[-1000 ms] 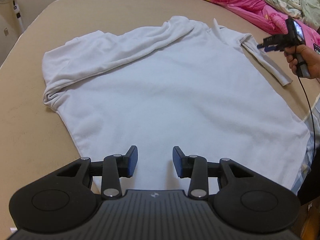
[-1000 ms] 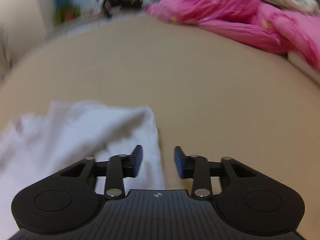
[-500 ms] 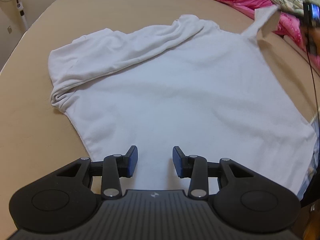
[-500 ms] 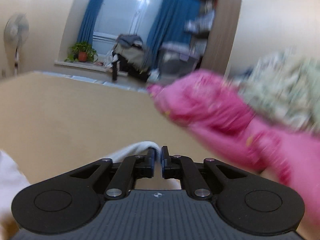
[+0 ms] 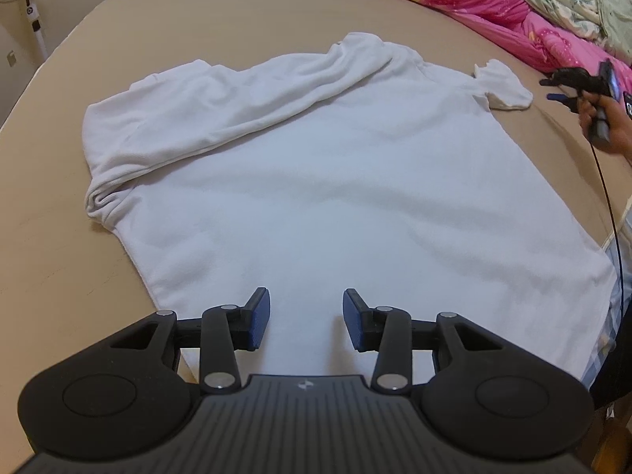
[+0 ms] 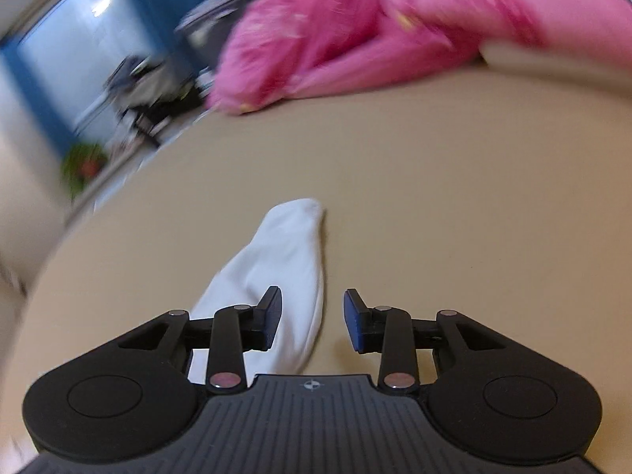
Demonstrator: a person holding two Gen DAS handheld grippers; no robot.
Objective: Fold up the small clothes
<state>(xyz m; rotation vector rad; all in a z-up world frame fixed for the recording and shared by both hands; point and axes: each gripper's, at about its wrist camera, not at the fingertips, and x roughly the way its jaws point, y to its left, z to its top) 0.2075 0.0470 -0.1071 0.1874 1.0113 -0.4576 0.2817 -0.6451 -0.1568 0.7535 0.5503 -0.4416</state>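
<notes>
White garment: a white long-sleeved top (image 5: 335,181) lies spread flat on the tan bed surface (image 5: 59,260), hem toward the left wrist camera, collar end far. Judged laid out this way so each side can be folded inward.
Left sleeve: already folded across the upper body of the garment (image 5: 221,106), lying as a diagonal band with bunched cloth at the left shoulder. This side looks done.
Right sleeve: the cuff end (image 5: 503,83) lies out on the bed at the garment's far right corner, off the body panel, crumpled and not yet folded in. In the right wrist view it (image 6: 284,272) runs forward from under the hand-held gripper.
Left hand-held gripper (image 5: 306,318): jaws apart, nothing between the pads; it hovers over the hem edge. Judged to be waiting near the hem, placed to pin or lift it once the sleeves are settled.
Right hand-held gripper (image 6: 312,318): its jaws have just been opening; pads stand apart and released. The sleeve lies beneath the left pad, not pinched. In the left wrist view it (image 5: 561,89) is seen beside the cuff, held by the person's hand (image 5: 604,126).
Step in hand: judged as letting the right sleeve go after straightening it outward.
Surroundings: pink bedding (image 5: 474,8) heaped along the far edge, well apart from the garment.
Risk: the crumpled cuff may fold unevenly unless smoothed.
</notes>
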